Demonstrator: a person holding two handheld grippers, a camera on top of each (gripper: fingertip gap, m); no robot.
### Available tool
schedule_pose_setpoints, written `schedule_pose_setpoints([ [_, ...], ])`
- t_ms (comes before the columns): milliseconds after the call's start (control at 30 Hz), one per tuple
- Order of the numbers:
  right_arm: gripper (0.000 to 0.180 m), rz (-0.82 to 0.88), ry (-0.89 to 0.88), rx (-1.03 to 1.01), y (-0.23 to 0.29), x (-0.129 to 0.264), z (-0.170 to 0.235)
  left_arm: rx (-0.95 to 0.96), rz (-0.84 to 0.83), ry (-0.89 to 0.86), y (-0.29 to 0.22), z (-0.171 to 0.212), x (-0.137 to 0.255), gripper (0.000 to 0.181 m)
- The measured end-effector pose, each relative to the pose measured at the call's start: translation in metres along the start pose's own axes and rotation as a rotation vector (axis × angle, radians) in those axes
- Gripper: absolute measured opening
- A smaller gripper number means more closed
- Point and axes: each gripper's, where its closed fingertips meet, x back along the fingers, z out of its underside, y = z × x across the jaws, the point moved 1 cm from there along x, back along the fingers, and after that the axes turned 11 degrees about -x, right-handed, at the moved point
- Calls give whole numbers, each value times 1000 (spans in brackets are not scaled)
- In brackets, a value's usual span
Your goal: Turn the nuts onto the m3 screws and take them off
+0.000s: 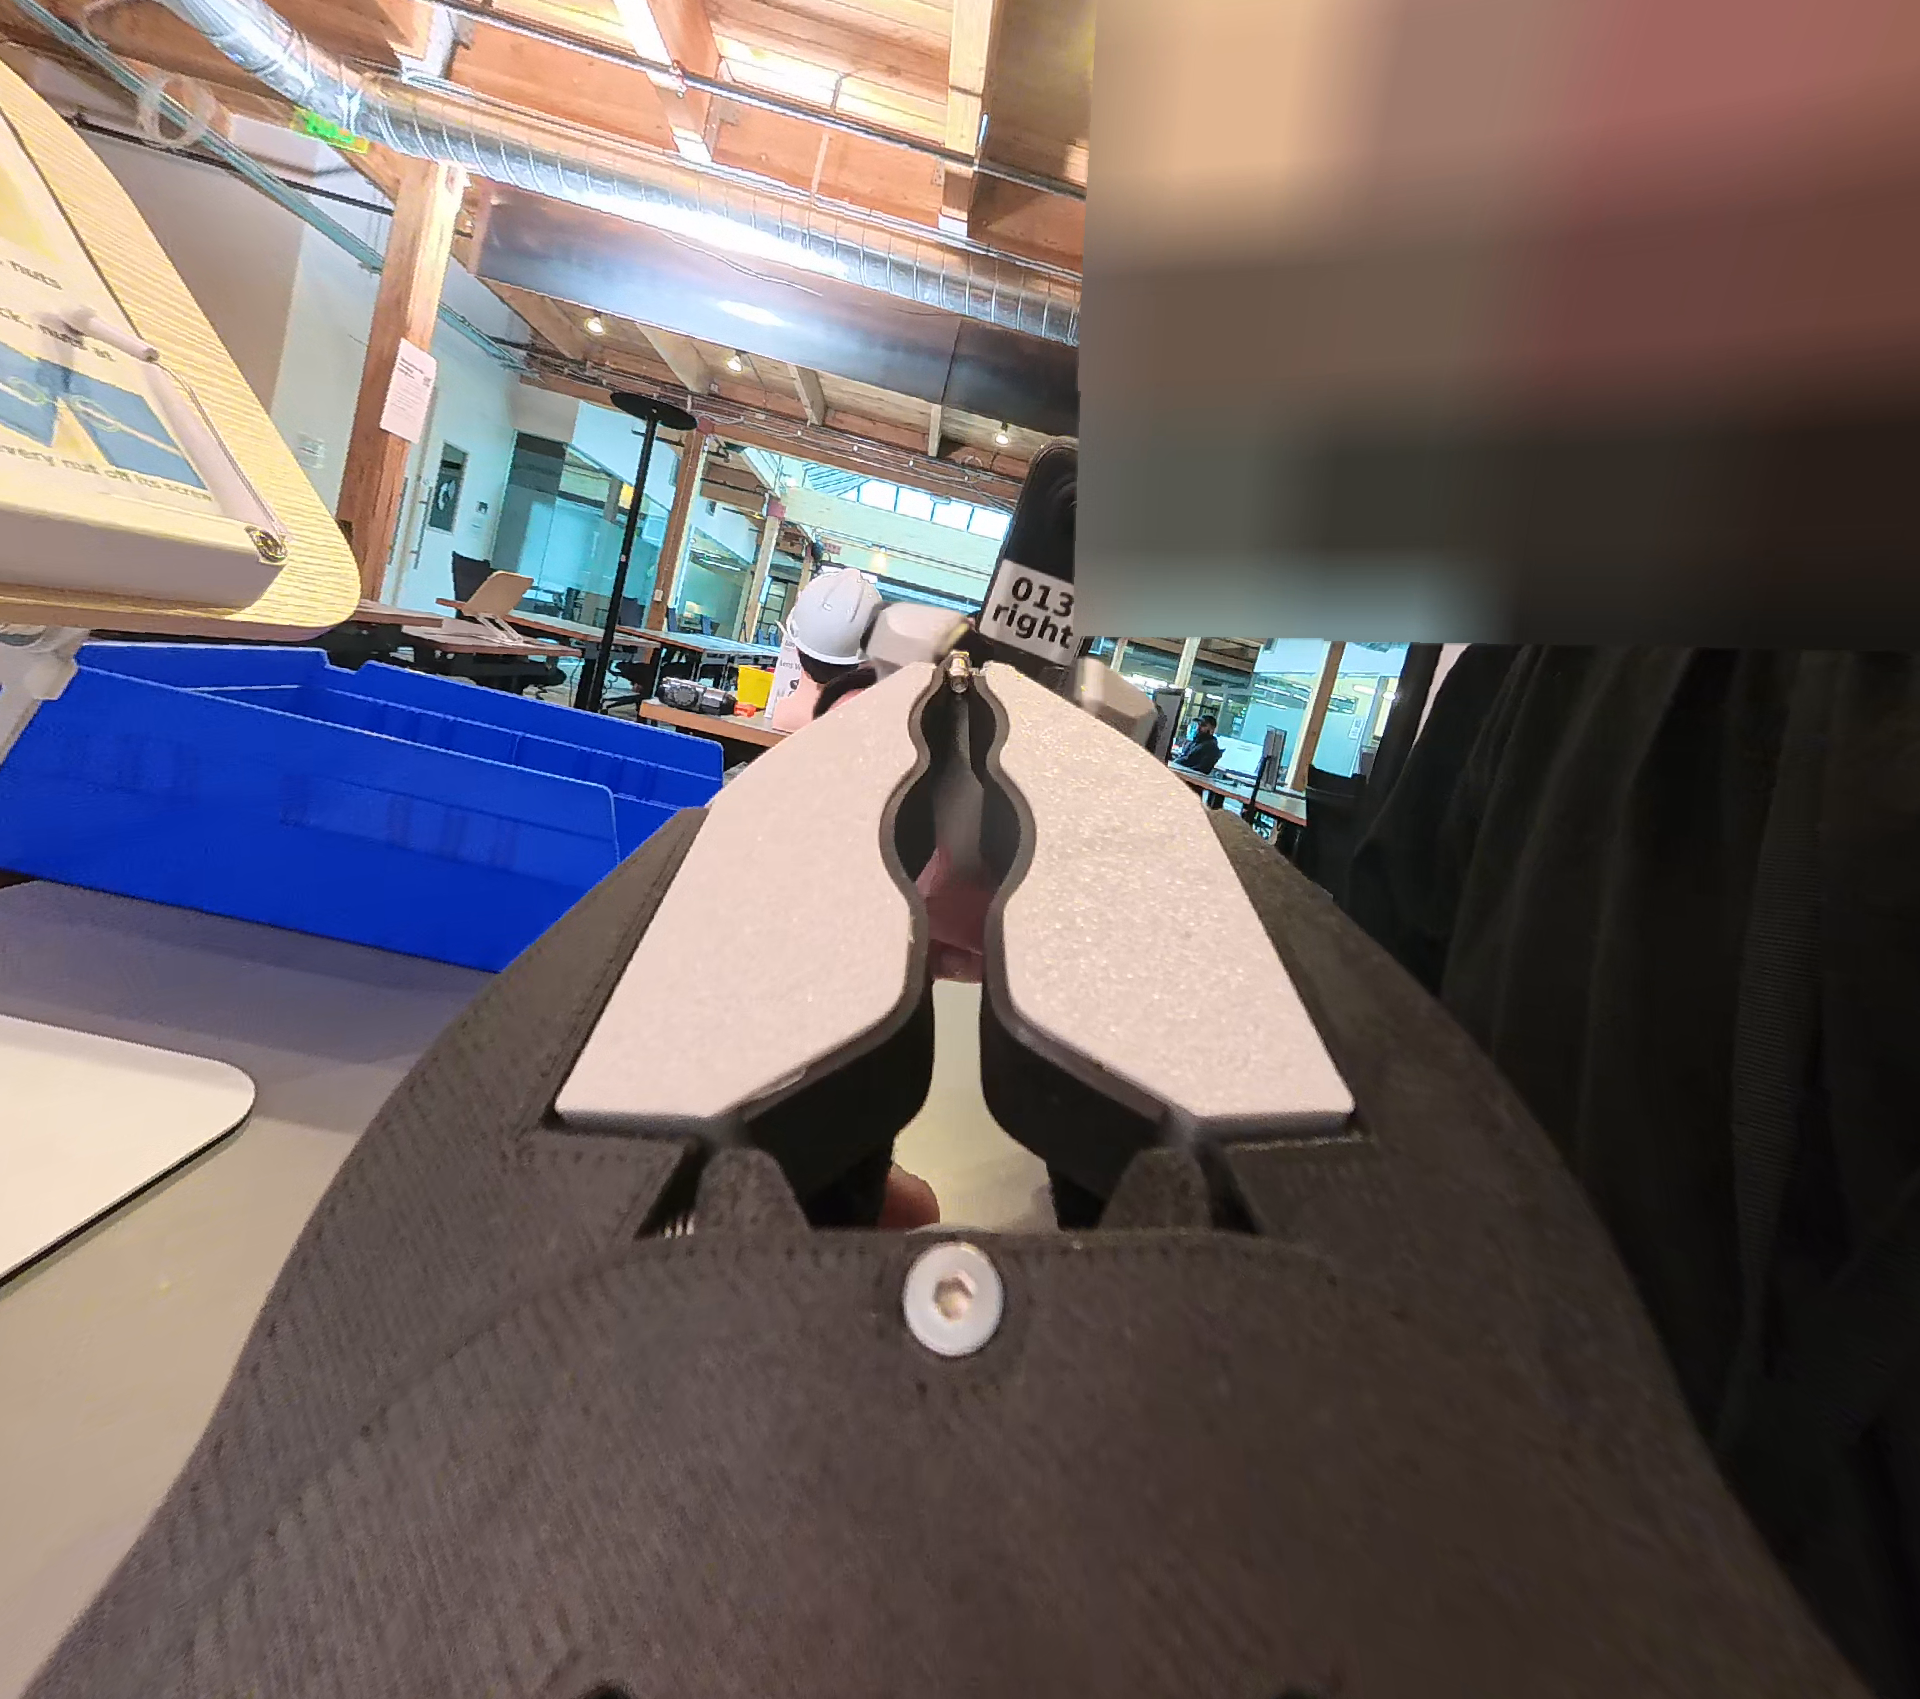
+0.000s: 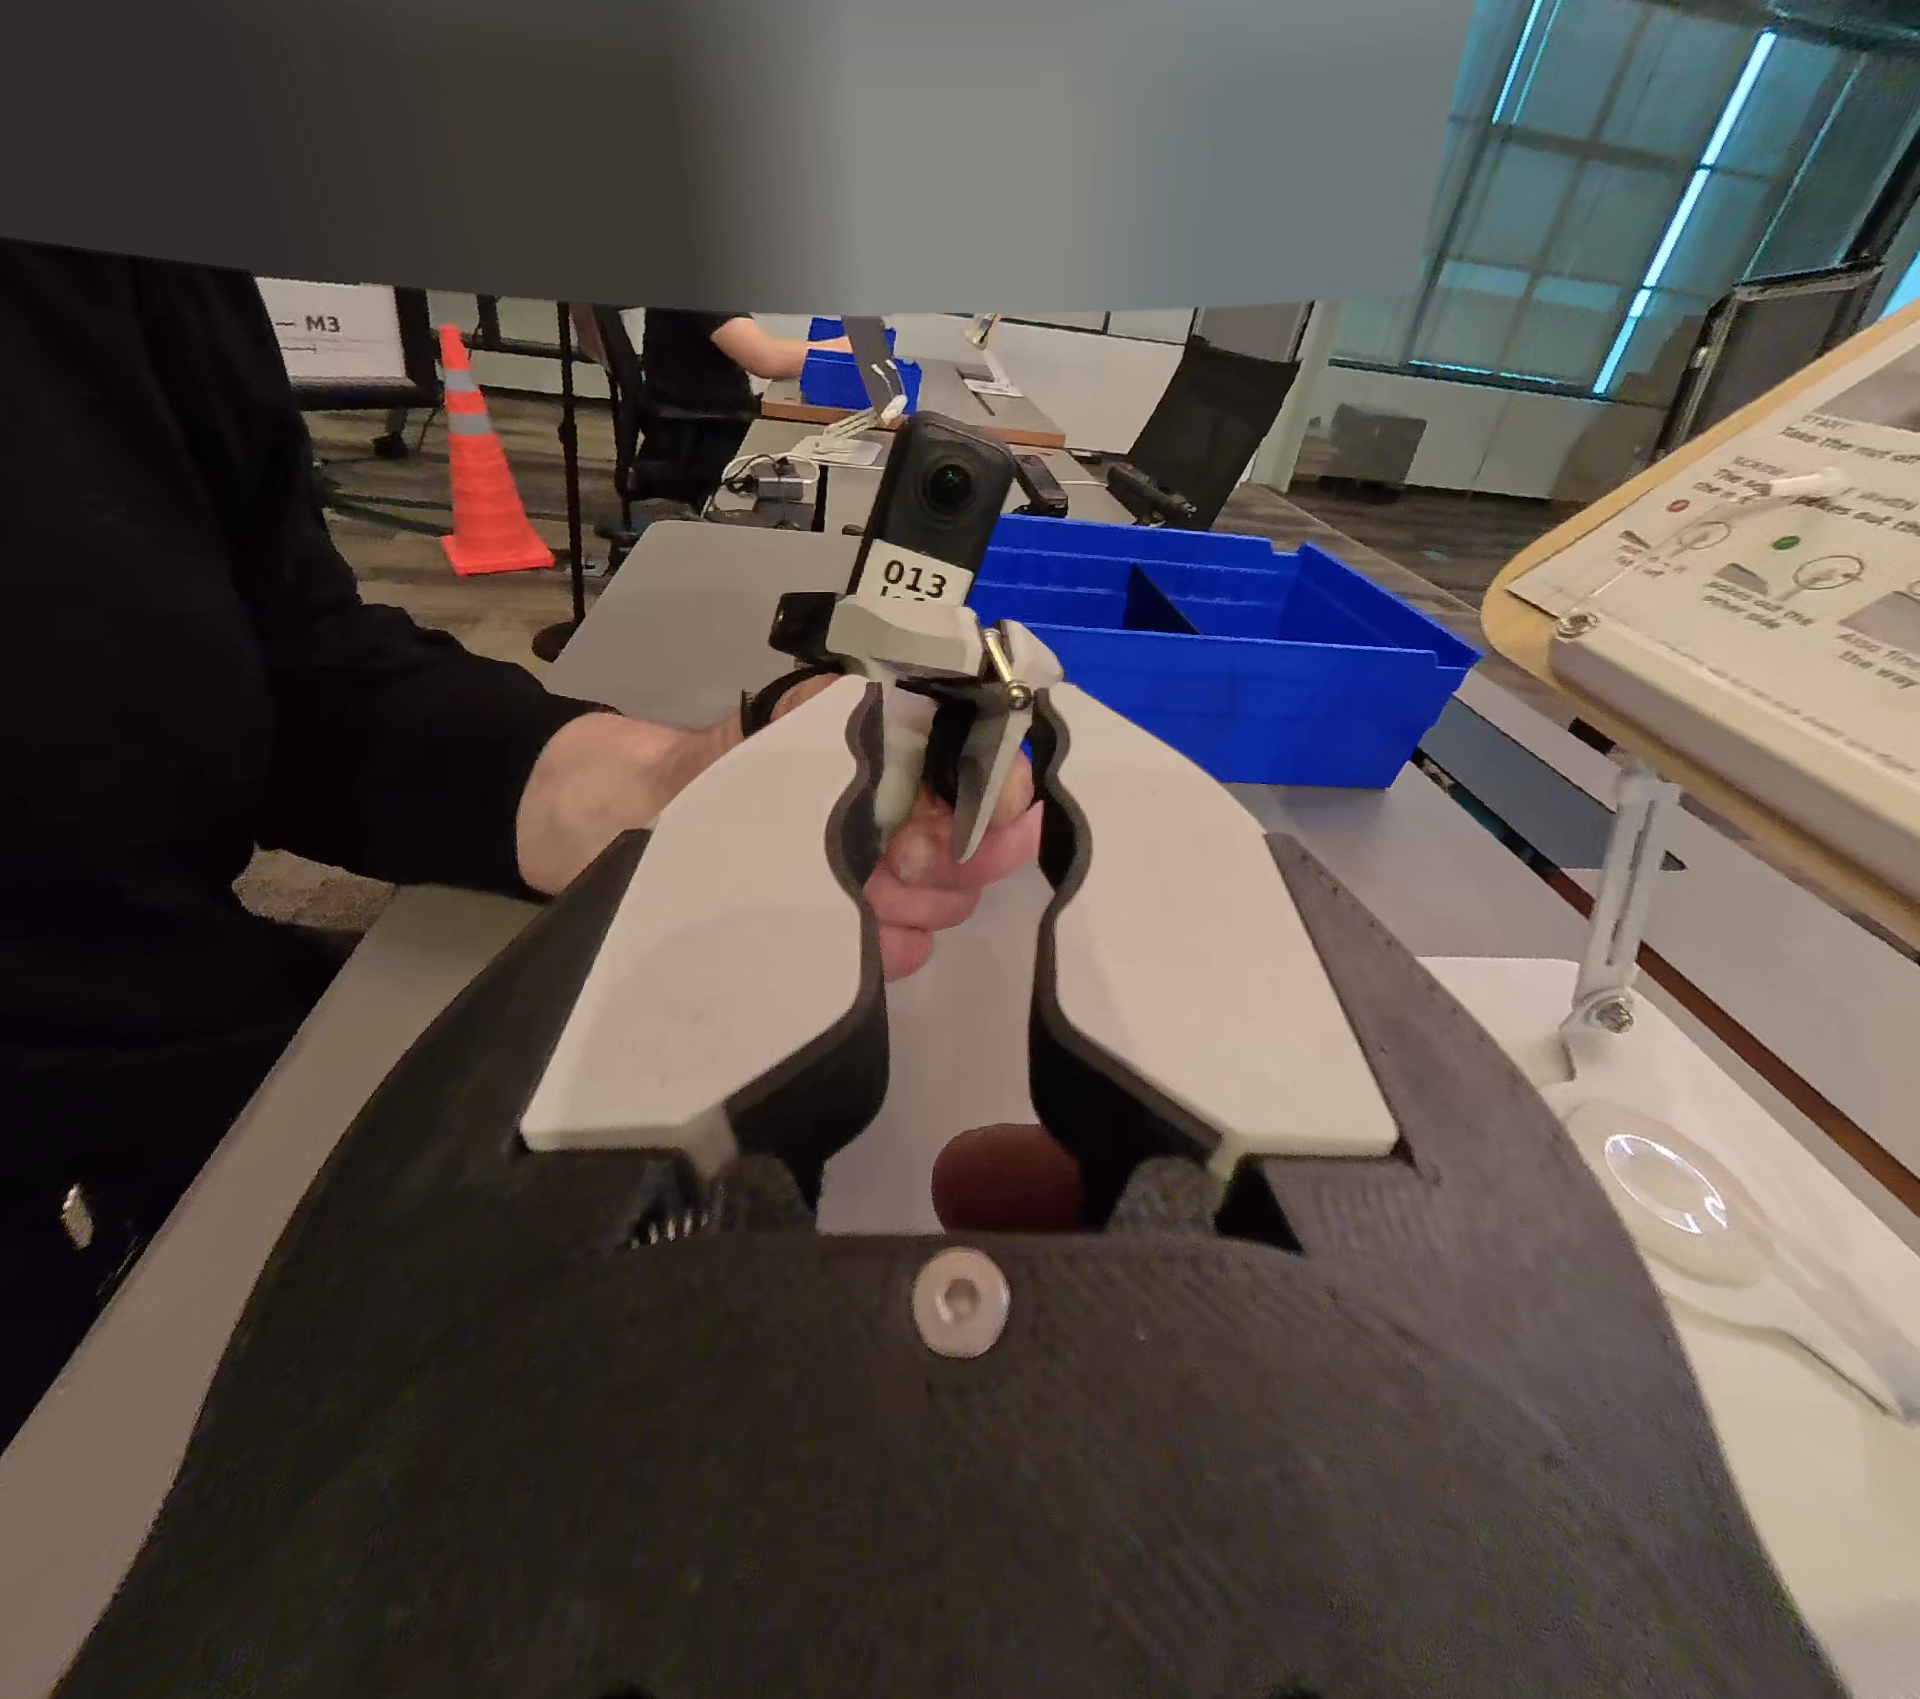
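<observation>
My left gripper [image 1: 958,685] is held up off the table and shut on a small metal M3 screw [image 1: 956,670] pinched at its fingertips. In the right wrist view the left gripper [image 2: 1000,662] faces the camera with the screw [image 2: 1006,670] standing slanted between its grey tips; a small dark piece sits at the screw's lower end. My right gripper [image 2: 956,699] is open, its white fingers [image 2: 1143,922] straddling the left gripper's tip and not touching the screw. One of its grey fingers [image 1: 1117,699] shows beyond the screw in the left wrist view.
A blue divided bin [image 2: 1226,673] [image 1: 364,808] stands on the grey table [image 2: 686,589]. An instruction board [image 2: 1714,589] [image 1: 156,402] on a white stand is at the side. A magnifier [image 2: 1662,1182] lies on a white pad. A person's dark sleeve [image 2: 208,610] is at left.
</observation>
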Motion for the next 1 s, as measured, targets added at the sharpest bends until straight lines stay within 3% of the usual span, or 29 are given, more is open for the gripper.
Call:
schedule_pose_setpoints([
  [67, 28, -12, 17, -6, 2, -3, 4, 0, 1, -6, 0, -1, 1, 3],
  [167, 13, -64, 77, -10, 10, -5, 15, -1, -5, -8, 1, -2, 1, 3],
  [333, 29, 13, -9, -8, -2, -1, 1, 3, 1, -5, 0, -1, 0, 3],
  [467, 17, -72, 48, -21, 10, -4, 10, -1, -6, -7, 0, -2, 1, 3],
  [733, 24, -1, 4, -22, -2, 0, 1, 2, 3, -2, -1, -1, 0, 3],
  [867, 13, -46, 54, -17, 6, -2, 12, -1, 0, -5, -1, -1, 0, 3],
  [1000, 32, 9, -26, -29, -3, 1, -2, 4, 5, -1, -1, 0, 0, 3],
])
